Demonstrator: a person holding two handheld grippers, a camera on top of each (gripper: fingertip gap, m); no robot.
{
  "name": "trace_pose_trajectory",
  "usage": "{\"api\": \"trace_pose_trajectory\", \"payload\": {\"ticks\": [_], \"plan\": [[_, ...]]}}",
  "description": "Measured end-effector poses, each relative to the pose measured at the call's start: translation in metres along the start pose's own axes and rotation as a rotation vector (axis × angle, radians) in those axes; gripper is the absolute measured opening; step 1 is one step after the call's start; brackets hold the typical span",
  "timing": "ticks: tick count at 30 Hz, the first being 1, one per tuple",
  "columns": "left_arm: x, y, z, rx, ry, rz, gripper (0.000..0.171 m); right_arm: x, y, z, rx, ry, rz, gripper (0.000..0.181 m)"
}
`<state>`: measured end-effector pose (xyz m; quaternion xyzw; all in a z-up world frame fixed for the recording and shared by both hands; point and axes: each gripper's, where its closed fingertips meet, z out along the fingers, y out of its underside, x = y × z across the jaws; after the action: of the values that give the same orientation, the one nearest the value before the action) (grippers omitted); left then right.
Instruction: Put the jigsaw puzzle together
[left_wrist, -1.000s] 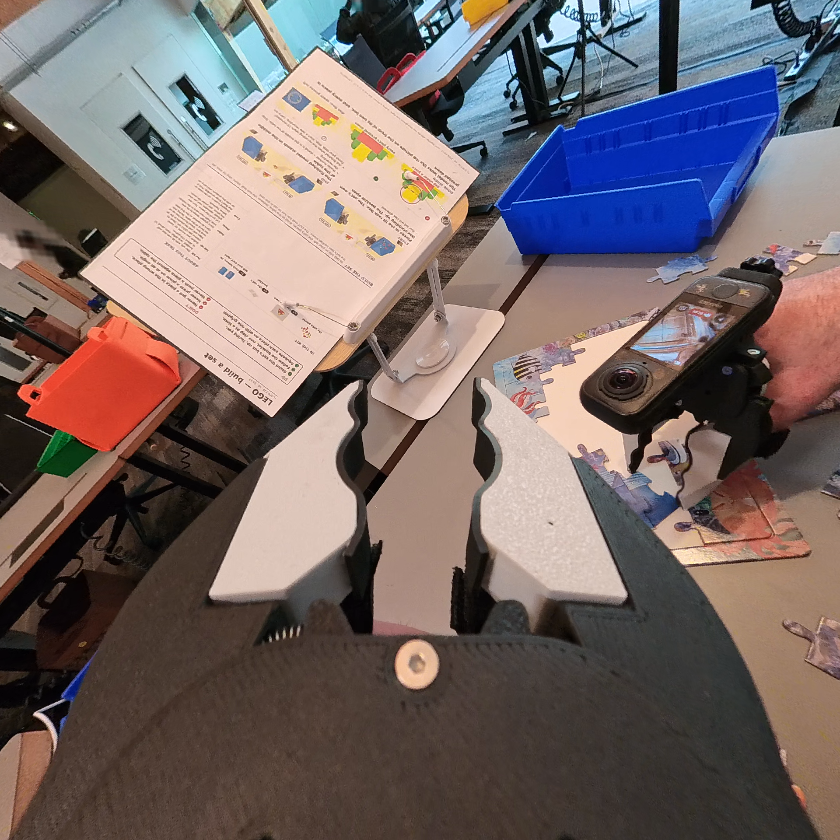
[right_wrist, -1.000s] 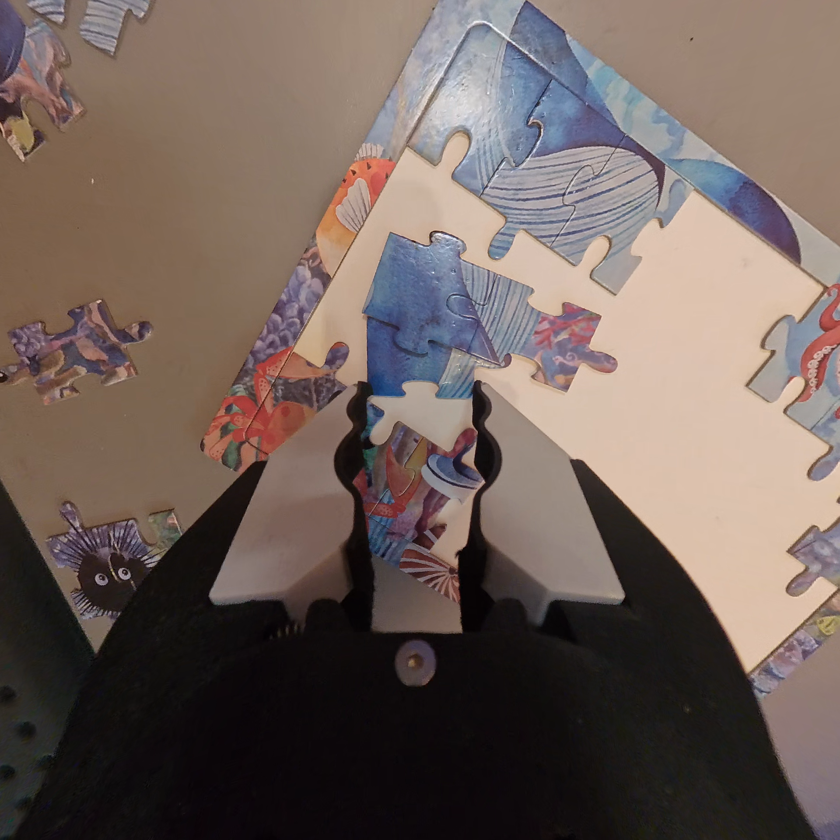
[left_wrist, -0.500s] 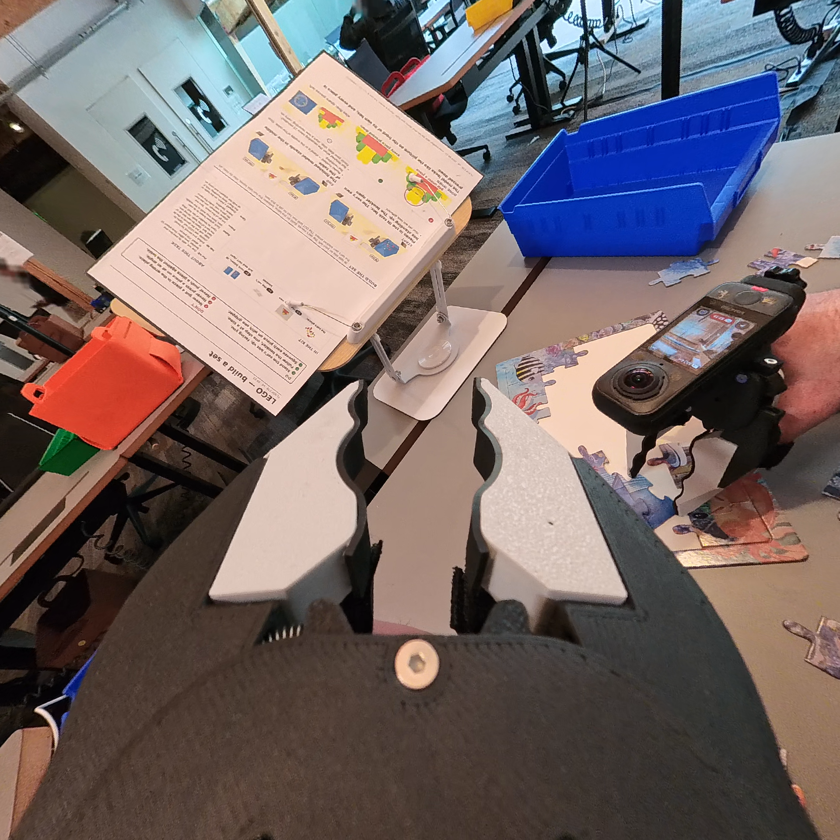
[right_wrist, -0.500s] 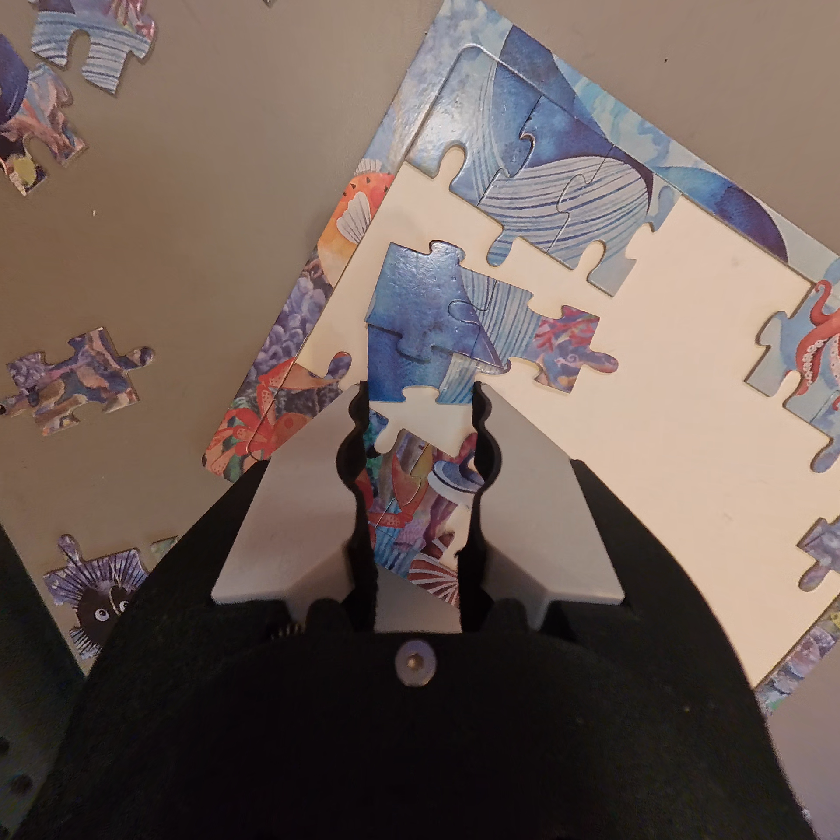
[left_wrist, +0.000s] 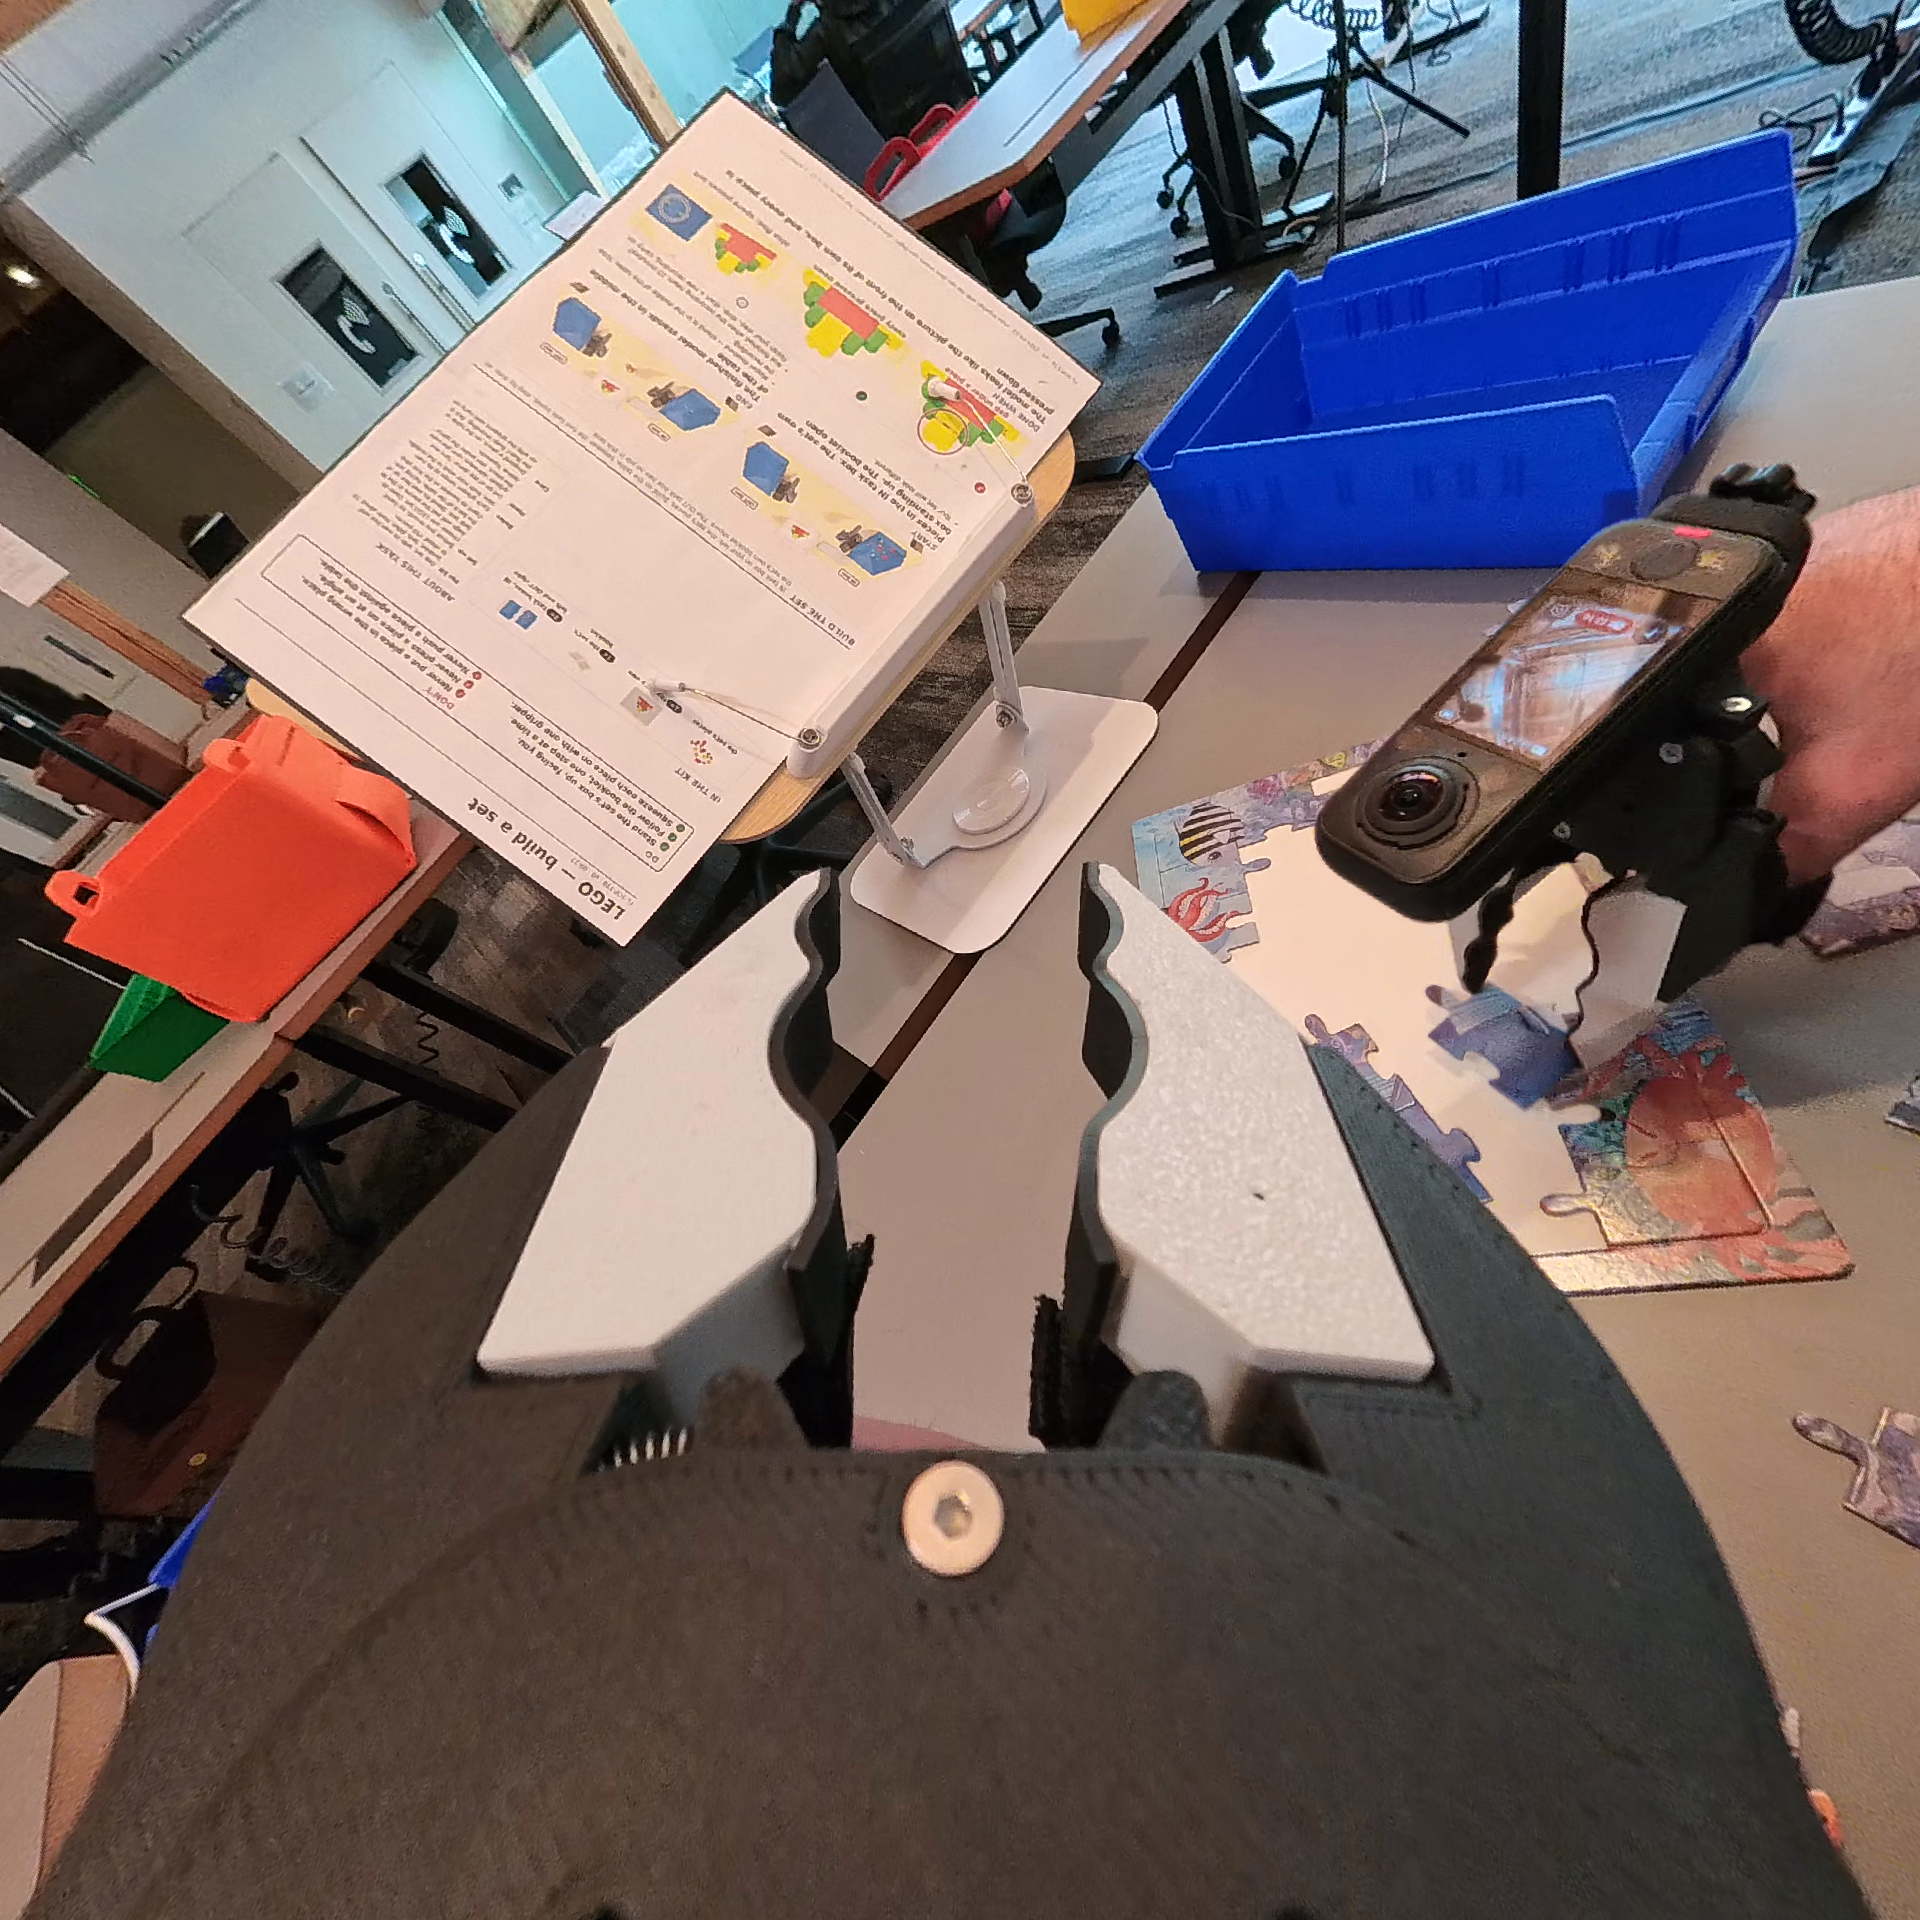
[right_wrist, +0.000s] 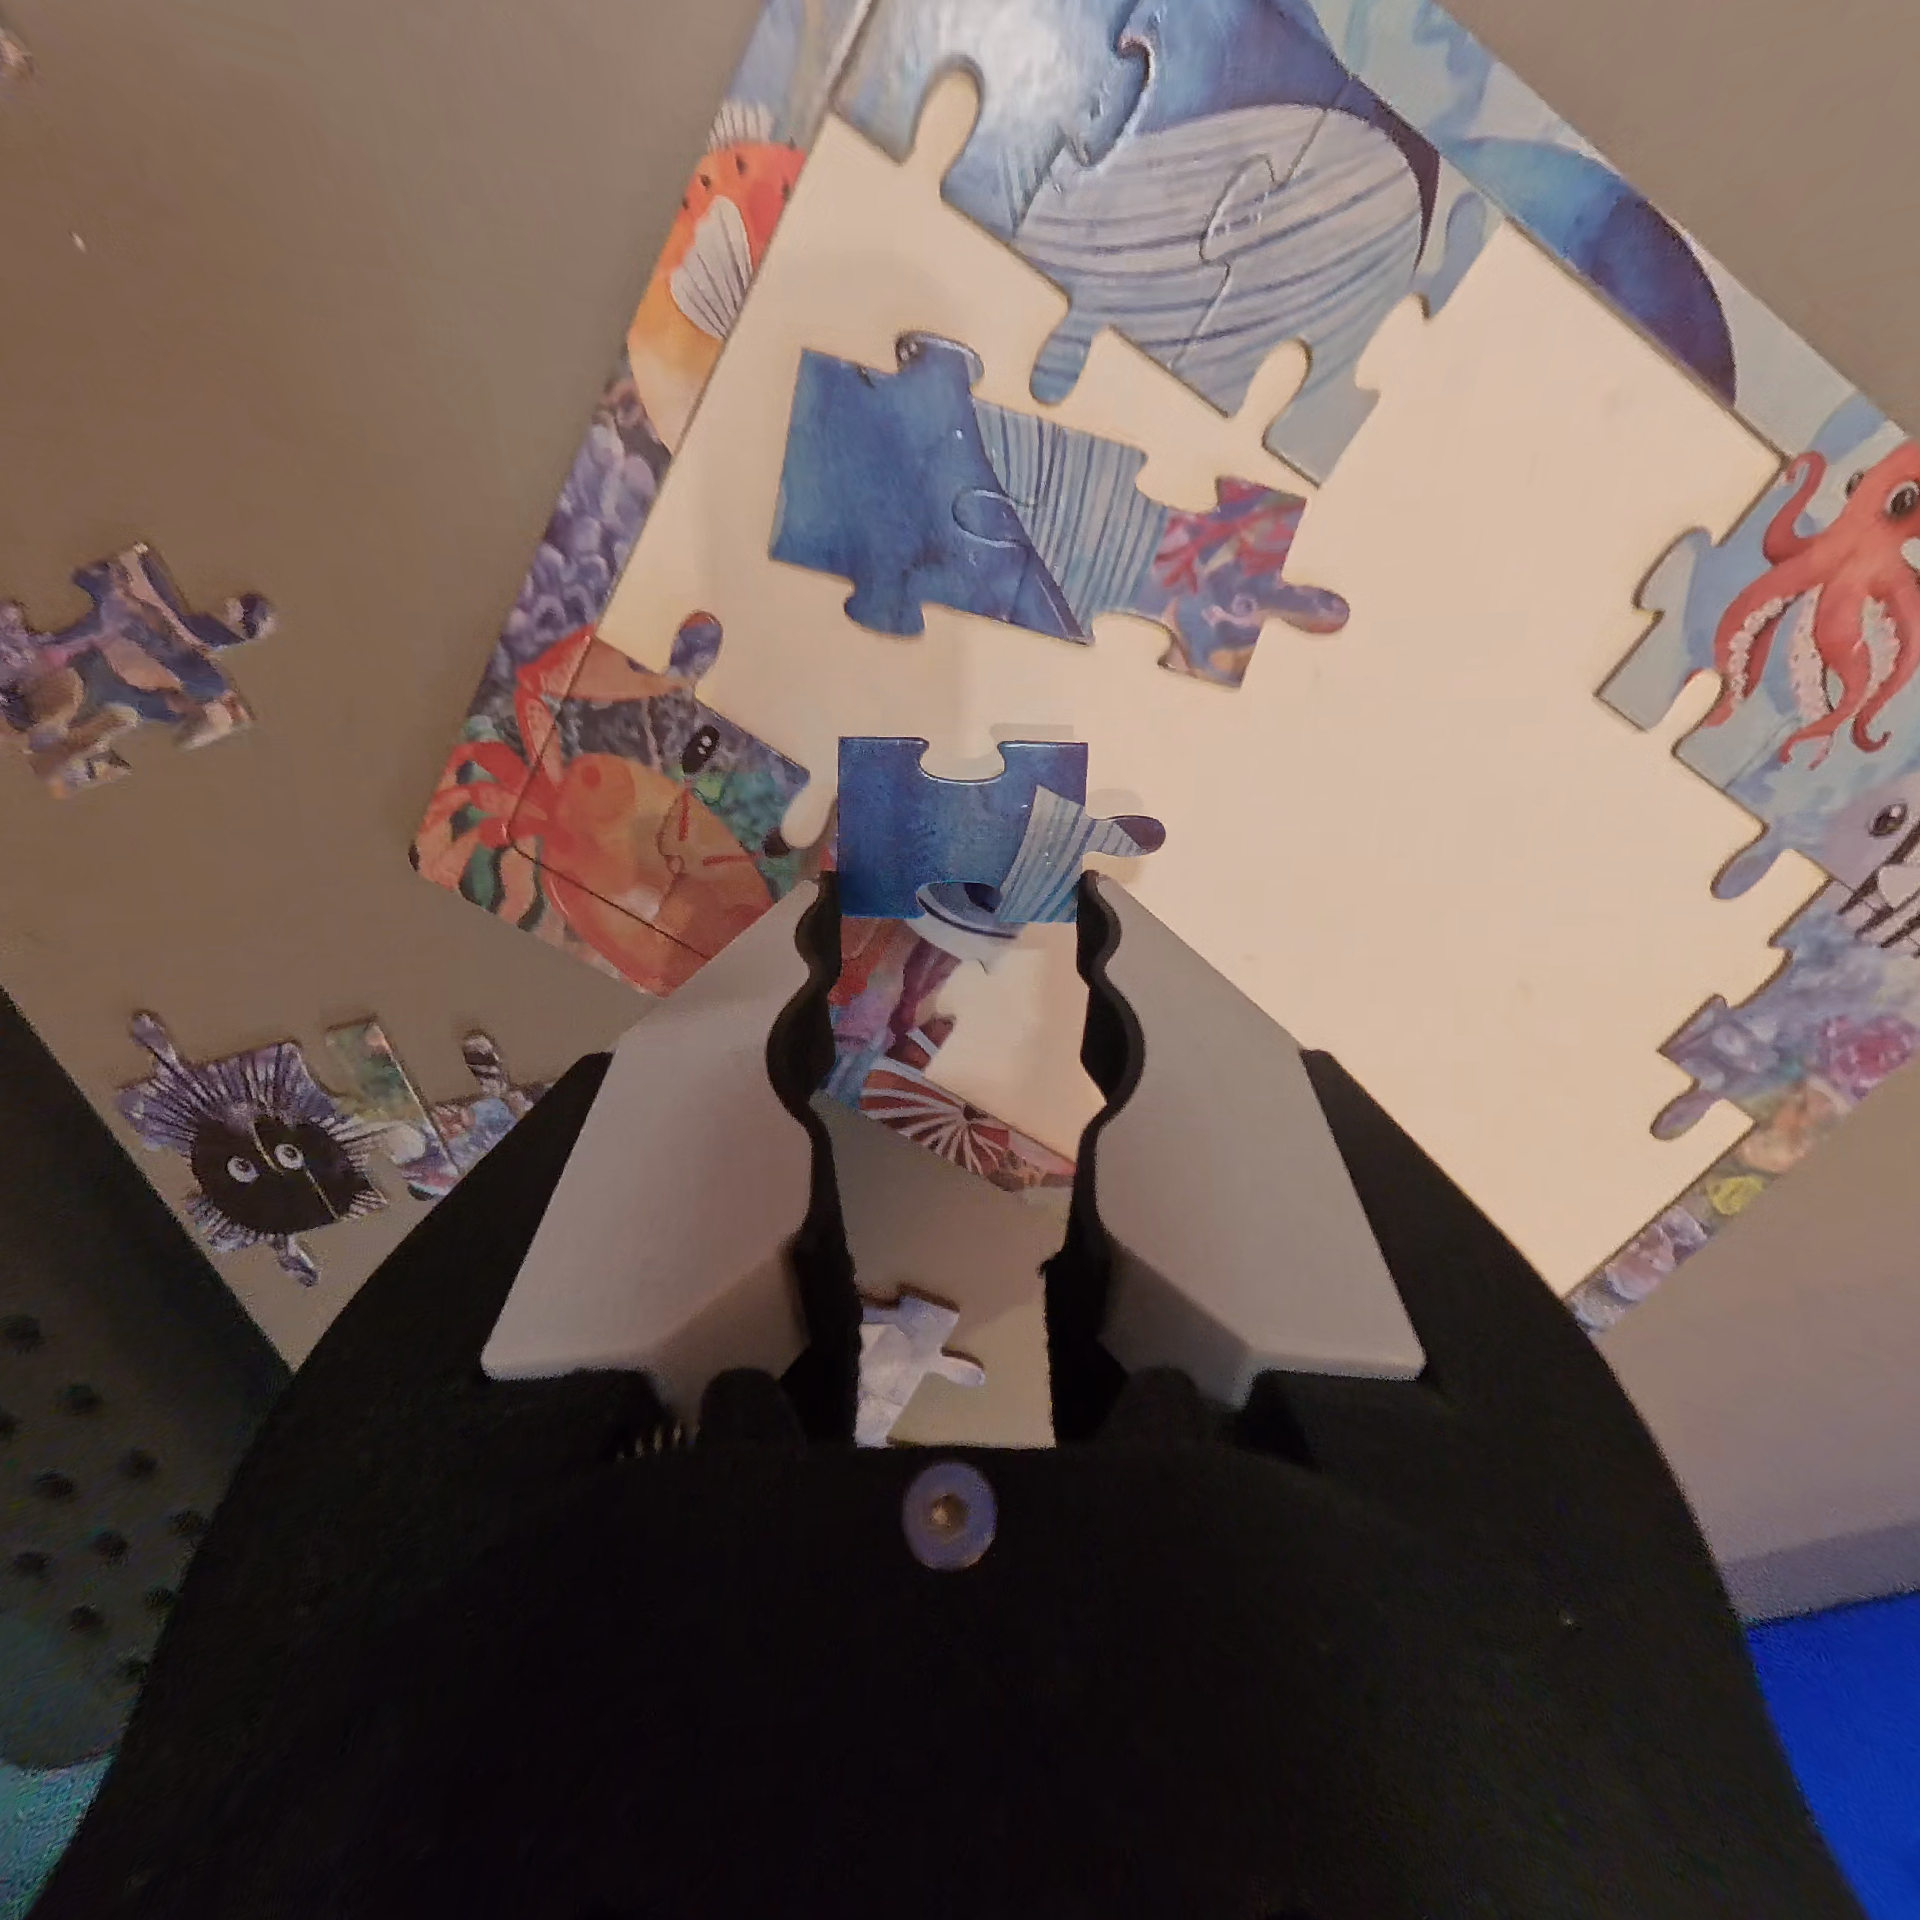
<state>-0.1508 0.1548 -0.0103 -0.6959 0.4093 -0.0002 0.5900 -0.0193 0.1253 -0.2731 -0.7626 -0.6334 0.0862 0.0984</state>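
The puzzle board lies on the grey table with a bare cream middle. Whale pieces fill its far edge, an octopus piece the right, and crab and fish pieces the left. A joined two-piece cluster lies loose on the cream base. My right gripper is shut on a blue puzzle piece, held at its tips apart from the cluster. It also shows in the left wrist view over the board. My left gripper is open and empty above the table's left edge.
Loose pieces lie left of the board, with a sea-urchin piece nearer and one under my right gripper. A blue bin stands at the back. An instruction sheet on a stand and an orange box are to the left. The gap from one gripper's tips to the other's is roughly 30 cm.
The blue piece has come away from the cluster and moved with my right gripper toward the board's near side. The right wrist view now sits nearer the board. The left gripper has barely moved.
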Motion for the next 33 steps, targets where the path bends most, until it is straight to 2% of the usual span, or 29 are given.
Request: {"api": "trace_pose_trajectory", "payload": {"ticks": [9,17,25,29,33], "plan": [[0.001,-0.001,0.0,0.0,0.001,0.003,0.044,0.029,0.007,-0.012,0.011,0.091,0.017,0.044],[-0.001,0.001,0.0,-0.003,-0.002,-0.002,0.044,0.053,0.006,-0.008,0.002,0.159,0.015,0.044],[-0.002,0.004,0.001,-0.011,-0.004,-0.005,0.044,0.053,0.004,-0.002,0.026,0.105,0.039,0.047],[-0.002,0.004,0.002,-0.016,-0.003,-0.002,0.044,0.055,0.005,-0.008,0.037,0.099,0.044,0.056],[0.0,0.004,0.004,-0.022,0.0,0.002,0.044,0.059,0.0,-0.016,0.075,0.097,0.047,0.055]]}}
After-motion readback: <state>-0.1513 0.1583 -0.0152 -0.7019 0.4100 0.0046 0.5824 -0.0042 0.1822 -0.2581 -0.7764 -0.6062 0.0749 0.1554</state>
